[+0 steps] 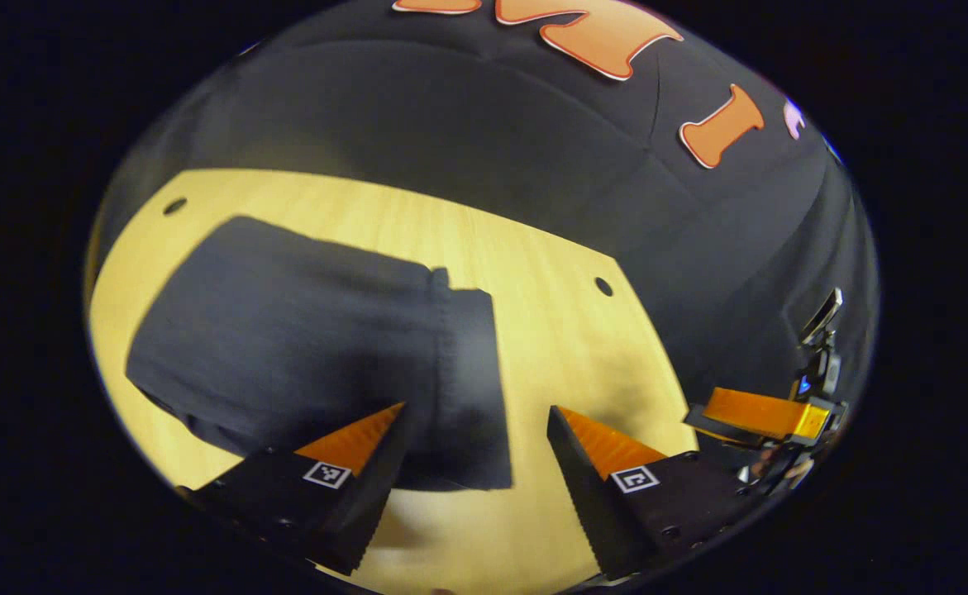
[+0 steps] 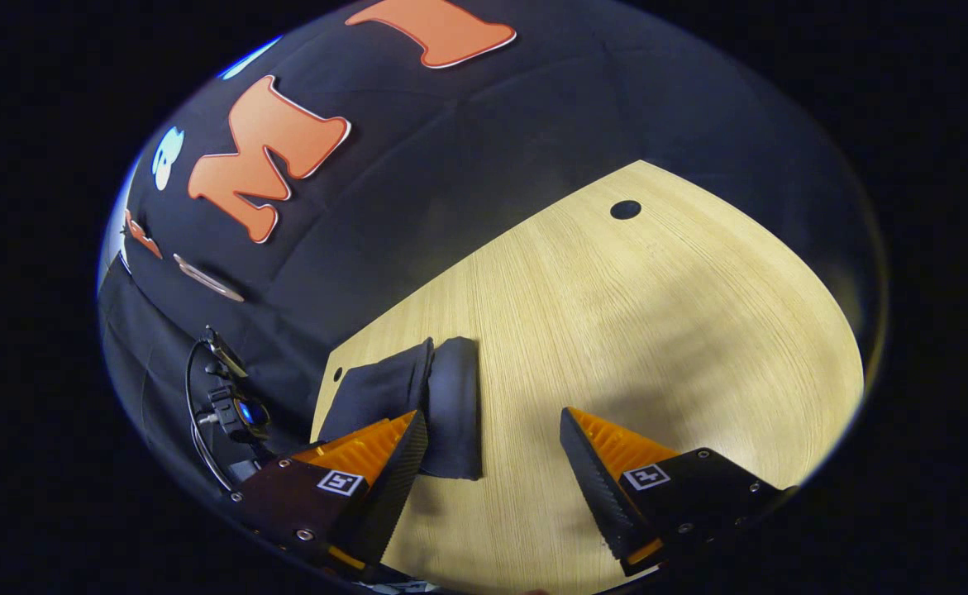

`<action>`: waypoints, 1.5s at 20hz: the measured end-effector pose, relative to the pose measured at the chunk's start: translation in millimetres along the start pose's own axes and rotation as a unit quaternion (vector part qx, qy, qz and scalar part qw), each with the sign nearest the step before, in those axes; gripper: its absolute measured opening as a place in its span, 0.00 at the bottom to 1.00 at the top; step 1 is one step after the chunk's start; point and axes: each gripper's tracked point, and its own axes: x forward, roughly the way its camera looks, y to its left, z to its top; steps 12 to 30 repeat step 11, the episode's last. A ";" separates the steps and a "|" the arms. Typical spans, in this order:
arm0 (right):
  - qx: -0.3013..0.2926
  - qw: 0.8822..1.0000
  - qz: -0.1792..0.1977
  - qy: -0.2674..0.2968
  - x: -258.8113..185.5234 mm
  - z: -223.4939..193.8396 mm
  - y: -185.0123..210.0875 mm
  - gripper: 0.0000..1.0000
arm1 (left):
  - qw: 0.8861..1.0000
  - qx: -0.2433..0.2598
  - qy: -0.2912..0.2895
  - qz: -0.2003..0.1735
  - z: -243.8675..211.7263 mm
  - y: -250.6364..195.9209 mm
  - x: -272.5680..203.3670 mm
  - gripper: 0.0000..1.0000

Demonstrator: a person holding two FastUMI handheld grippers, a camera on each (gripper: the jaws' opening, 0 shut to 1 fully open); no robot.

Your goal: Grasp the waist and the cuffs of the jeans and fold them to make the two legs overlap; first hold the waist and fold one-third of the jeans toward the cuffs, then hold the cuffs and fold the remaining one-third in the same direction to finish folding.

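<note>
- The jeans (image 1: 302, 347) lie as a dark, compact bundle on the left part of the wooden table (image 1: 550, 330), in the left gripper view; a raised seam or edge runs across the bundle towards its right end.
- The left gripper (image 1: 475, 430) hovers over the near right corner of the bundle, jaws spread wide and holding nothing; its left finger overlaps the cloth in the view, though contact cannot be told.
- Farther right in that view, the other gripper (image 1: 760, 413) shows off the table's edge.
- In the right gripper view, the jeans (image 2: 442, 405) sit just left of centre, and the right gripper (image 2: 492, 438) is released and empty, its left finger beside the bundle's near end, its right finger over bare wood.
- Judged from the compact shape, the folding looks finished or nearly so; a good finish would be to press the edges square and lift away without snagging the top layer.
- No containers are in sight.
</note>
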 end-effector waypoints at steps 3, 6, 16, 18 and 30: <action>-0.031 0.999 -0.021 -0.005 -6.8 0.7 -2.7 0.98 | 0.998 0.051 -0.028 0.024 8.3 -7.0 -9.3 0.98; -0.062 0.997 -0.037 -0.030 -22.0 14.2 9.6 0.98 | 0.992 0.094 -0.074 0.033 28.7 -11.3 -35.2 0.98; -0.146 0.981 -0.055 -0.114 -55.8 47.7 62.6 0.98 | 0.966 0.133 -0.210 0.077 110.6 4.4 -150.5 0.98; -0.146 0.981 -0.055 -0.114 -55.8 47.7 62.6 0.98 | 0.966 0.133 -0.210 0.077 110.6 4.4 -150.5 0.98; -0.146 0.981 -0.055 -0.114 -55.8 47.7 62.6 0.98 | 0.966 0.133 -0.210 0.077 110.6 4.4 -150.5 0.98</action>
